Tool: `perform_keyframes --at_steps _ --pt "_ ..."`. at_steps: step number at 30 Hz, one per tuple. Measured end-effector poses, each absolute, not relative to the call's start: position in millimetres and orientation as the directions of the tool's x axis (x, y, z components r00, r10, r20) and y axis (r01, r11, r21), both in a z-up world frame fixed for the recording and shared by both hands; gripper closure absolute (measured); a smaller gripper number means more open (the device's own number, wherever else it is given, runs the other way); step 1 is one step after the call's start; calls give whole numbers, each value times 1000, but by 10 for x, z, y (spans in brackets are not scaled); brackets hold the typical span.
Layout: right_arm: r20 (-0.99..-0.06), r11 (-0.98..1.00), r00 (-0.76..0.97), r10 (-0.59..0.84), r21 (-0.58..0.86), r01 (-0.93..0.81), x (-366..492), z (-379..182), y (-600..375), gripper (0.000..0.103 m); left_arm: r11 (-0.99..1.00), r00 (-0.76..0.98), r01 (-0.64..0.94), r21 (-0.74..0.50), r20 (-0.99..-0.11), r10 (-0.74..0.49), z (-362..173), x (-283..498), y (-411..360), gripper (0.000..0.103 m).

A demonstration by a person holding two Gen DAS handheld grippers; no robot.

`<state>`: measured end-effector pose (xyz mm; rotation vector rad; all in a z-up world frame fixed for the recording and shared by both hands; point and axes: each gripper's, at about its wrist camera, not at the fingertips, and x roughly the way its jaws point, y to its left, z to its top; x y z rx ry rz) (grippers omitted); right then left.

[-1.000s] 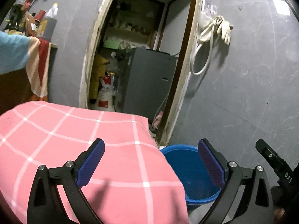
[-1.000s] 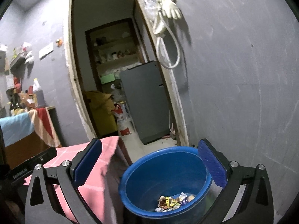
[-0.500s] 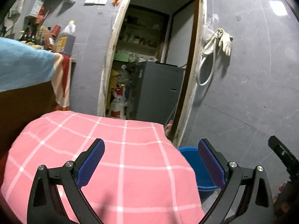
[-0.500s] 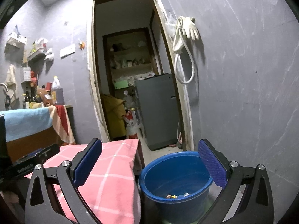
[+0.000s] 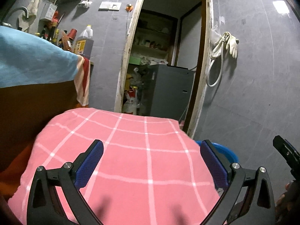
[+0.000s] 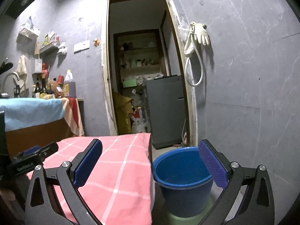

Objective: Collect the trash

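A blue bucket stands on the floor to the right of a table under a pink checked cloth; from this height I cannot see what lies inside it. In the left wrist view only a sliver of the blue bucket shows past the pink checked cloth. My left gripper hangs open above the cloth with nothing between its fingers. My right gripper is open and empty too, straddling the table's right edge and the bucket. No loose trash shows on the cloth.
A doorway behind the table leads to a storeroom with a grey fridge. A hose and rubber gloves hang on the grey wall at right. At left is a counter draped in blue cloth, with bottles.
Both grippers have risen and pulled back from the bucket, so more of the room shows. The trash inside the bucket has dropped out of sight. Both stay open.
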<state>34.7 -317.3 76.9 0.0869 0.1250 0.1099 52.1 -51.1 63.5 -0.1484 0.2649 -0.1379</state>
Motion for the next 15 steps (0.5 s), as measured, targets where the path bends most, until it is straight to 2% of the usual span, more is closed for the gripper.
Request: perform_keyframes --at_steps 15 --pt "-142 997 988 53 61 -44 72 455 -3044 0 991 970 61 -116 -228 -86 395 144 -371 2"
